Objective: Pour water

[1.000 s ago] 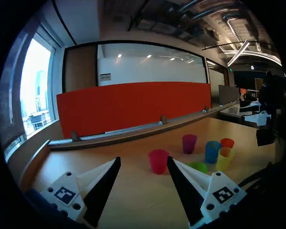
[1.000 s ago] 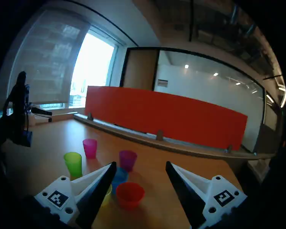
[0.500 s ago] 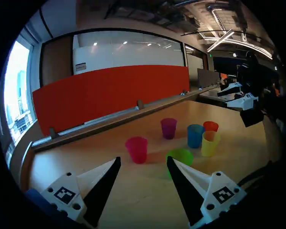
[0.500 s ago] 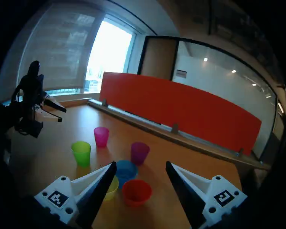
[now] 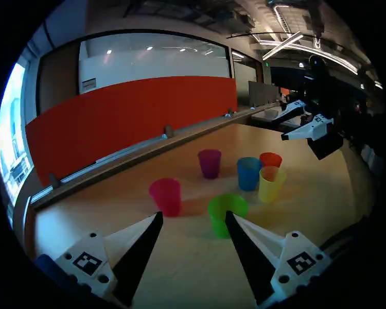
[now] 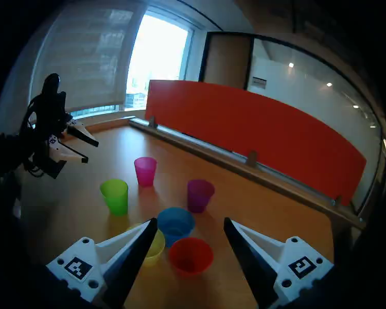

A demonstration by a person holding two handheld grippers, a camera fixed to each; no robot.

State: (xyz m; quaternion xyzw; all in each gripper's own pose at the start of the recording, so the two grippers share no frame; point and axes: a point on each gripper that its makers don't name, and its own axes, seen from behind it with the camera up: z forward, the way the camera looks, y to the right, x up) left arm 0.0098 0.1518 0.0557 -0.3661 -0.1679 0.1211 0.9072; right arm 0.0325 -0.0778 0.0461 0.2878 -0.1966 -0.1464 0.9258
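Looking across a broad wooden table [image 5: 316, 206], backed along its far edge by a long red partition [image 5: 131, 113], with a bright window [image 6: 159, 62] off to one side. Holding the left gripper [image 5: 193, 215] low over the tabletop, jaws spread wide and grasping nothing, with the green cup [image 5: 225, 212] just ahead of one fingertip. Holding the right gripper [image 6: 189, 220] likewise released and empty, above the near end of the cluster, with the blue cup [image 6: 175, 225] and the red cup [image 6: 190, 256] seen between its fingers and the yellow cup [image 6: 154, 250] partly behind one of them. Facing each other across the cups, well apart. Standing upright on the bare wood in one loose group: all six cups, with the pink cup [image 5: 165, 195] and the purple cup [image 5: 209, 163] nearest the partition, green out to one side, and blue, red and yellow bunched close together. Hard to tell from either view whether any cup holds water.
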